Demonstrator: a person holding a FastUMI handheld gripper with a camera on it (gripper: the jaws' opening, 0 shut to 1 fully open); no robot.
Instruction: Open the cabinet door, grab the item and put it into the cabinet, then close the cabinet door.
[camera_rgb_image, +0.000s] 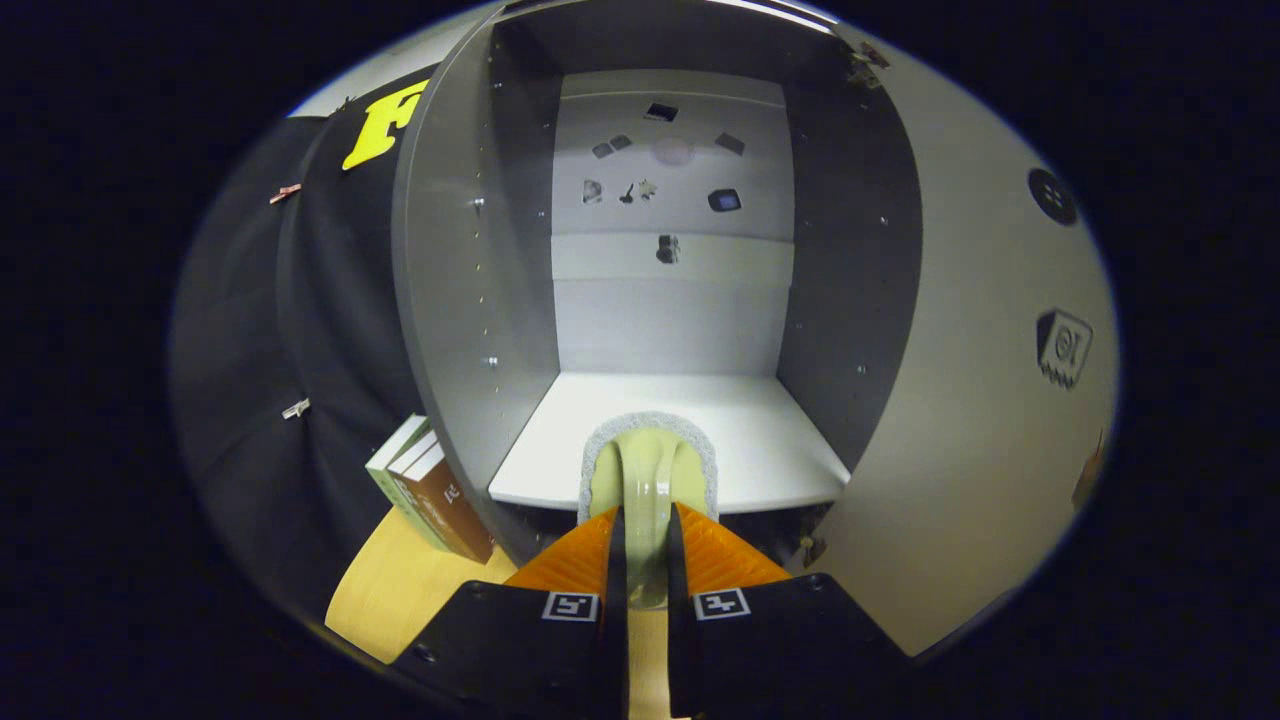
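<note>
A pale green scrub brush (648, 478) with a grey bristle pad around its head is held by its handle in my gripper (647, 560), whose two fingers press on it from both sides. The brush head reaches over the front edge of the white cabinet shelf (760, 440). The grey cabinet (450, 280) stands straight ahead with its inside open to view. Its door (990, 330) is swung wide to the right of the opening.
A few books (430, 490) lean against the cabinet's left outer wall on a light wooden tabletop (400, 590). Small stickers dot the cabinet's back panel (665, 180). Black cloth hangs to the left of the cabinet.
</note>
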